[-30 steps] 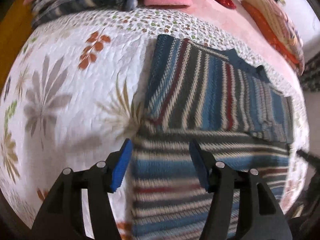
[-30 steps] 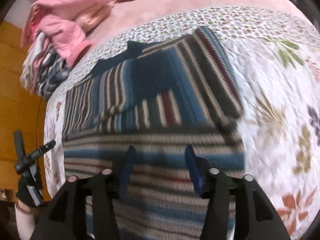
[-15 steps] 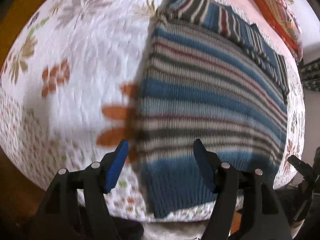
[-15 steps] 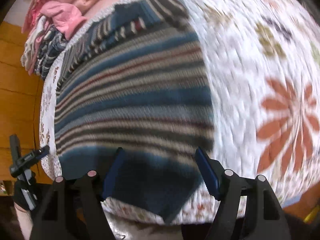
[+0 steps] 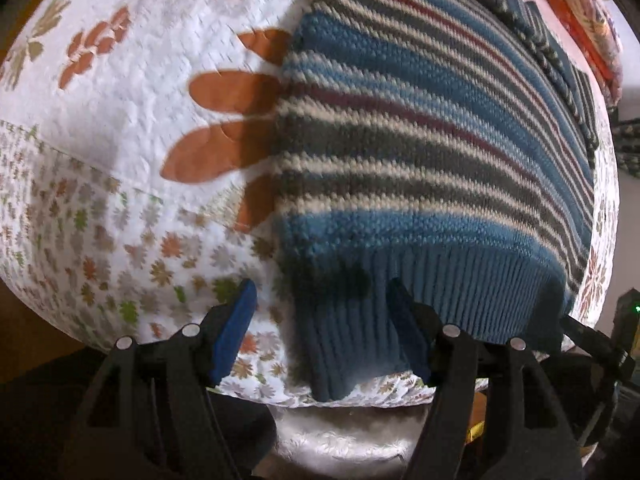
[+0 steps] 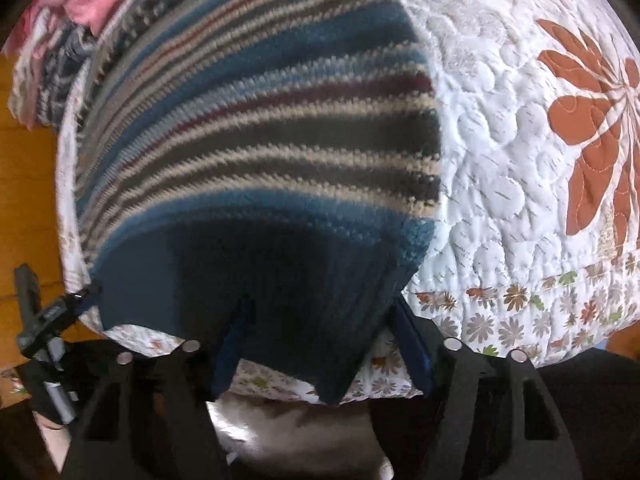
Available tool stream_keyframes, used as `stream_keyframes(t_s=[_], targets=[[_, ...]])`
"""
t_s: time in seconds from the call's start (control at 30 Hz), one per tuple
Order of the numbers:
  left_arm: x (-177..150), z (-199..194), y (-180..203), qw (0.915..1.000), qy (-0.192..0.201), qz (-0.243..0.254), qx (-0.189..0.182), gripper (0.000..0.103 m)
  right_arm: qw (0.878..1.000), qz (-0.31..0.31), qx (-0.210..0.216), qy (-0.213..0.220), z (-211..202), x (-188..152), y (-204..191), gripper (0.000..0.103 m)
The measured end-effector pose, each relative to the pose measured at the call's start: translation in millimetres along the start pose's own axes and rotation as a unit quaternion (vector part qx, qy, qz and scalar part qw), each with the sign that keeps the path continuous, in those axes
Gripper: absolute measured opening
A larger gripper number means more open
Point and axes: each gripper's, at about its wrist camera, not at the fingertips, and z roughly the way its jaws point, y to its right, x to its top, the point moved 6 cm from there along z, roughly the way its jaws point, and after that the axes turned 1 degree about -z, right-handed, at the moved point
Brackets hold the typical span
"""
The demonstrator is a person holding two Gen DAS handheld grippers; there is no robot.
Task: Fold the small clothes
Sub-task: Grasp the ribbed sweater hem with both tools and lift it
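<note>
Retreating from mid-garment to the striped sweater (image 5: 420, 128) hem, left gripper (image 5: 320, 328) and right gripper (image 6: 320, 336) are gaping wide astride its corners, likely readying the bottom-up fold.

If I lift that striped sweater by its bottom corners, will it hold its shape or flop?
The striped sweater would probably flop: its blue ribbed hem already droops over the edge of the quilt. The chunky knit looks thick, so likely fairly heavy for its size and prone to stretching. Its rough texture suggests it won't slip easily from the left hand-held gripper or right hand-held gripper.
</note>
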Motion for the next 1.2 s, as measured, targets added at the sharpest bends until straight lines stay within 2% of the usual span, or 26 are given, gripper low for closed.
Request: stream_keyframes(t_s=[0.03,0.1,0.13,0.17,0.2,0.23,0.27,0.3,0.4,0.6,0.7,0.87,0.97,1.07,1.2], targets=[[-1.3,1.7,1.3,1.0,-0.004,0.004,-0.001,0.066,1.0,-0.007,-0.011,0.001,0.9,-0.5,-2.1,0.064],[-3.5,3.3,4.5,0.9999,-0.01,0.011,-0.008,0.064,1.0,-0.016,-0.02,0.009,0.4,-1.5,-5.6,0.05],[-4.4,4.6,7.2,0.9998,-0.012,0.011,-0.014,0.06,1.0,-0.018,-0.021,0.011,0.2,-1.8,-6.5,0.038],[-5.7,5.0,7.1,0.9996,-0.016,0.011,-0.019,0.044,1.0,-0.021,-0.015,0.016,-0.2,-2.1,-9.0,0.02],[-7.5,6.1,11.6,0.9996,-0.016,0.01,-0.019,0.034,1.0,-0.022,-0.008,0.016,-0.6,-2.5,-10.5,0.016],[-8.6,6.0,9.7,0.9996,-0.016,0.008,-0.02,0.029,1.0,-0.021,0.001,0.018,-2.1,-2.7,-11.7,0.013],[-12.2,7.9,12.3,0.9992,-0.02,0.005,-0.033,0.018,1.0,-0.017,0.009,0.024,-5.6,-2.4,-11.9,0.011],[-20.3,7.5,10.9,0.9987,-0.023,0.003,-0.045,0.011,0.999,-0.012,0.022,0.028,-8.8,-2.2,-12.0,0.011],[-25.0,3.6,16.0,0.9982,-0.013,0.021,-0.054,0.008,0.997,0.0,0.065,0.046,-24.4,0.0,-11.9,0.01],[-15.1,-29.1,21.0,0.9901,0.034,0.021,-0.134,0.007,0.988,-0.018,0.117,0.096,-65.4,9.5,-20.7,0.01],[-1.2,-51.6,28.4,0.9845,0.069,0.024,-0.16,0.007,0.986,-0.008,0.137,0.099,-81.2,23.5,-18.6,0.01],[41.7,-84.8,34.4,0.9802,0.096,0.015,-0.173,0.007,0.985,0.001,0.139,0.1,-101.4,49.1,-17.2,0.01],[66.3,-91.9,35.4,0.9775,0.096,-0.004,-0.188,0.007,0.986,0.004,0.133,0.099,-108.1,75.8,-24.9,0.01],[91.9,-87.1,39.8,0.977,0.087,-0.019,-0.194,0.007,0.986,0.014,0.138,0.092,-105.3,100.0,-29.8,0.01],[121.0,-71.1,44.0,0.9816,0.072,-0.029,-0.174,0.008,0.987,0.029,0.138,0.079,-95.2,138.3,-31.8,0.01]])
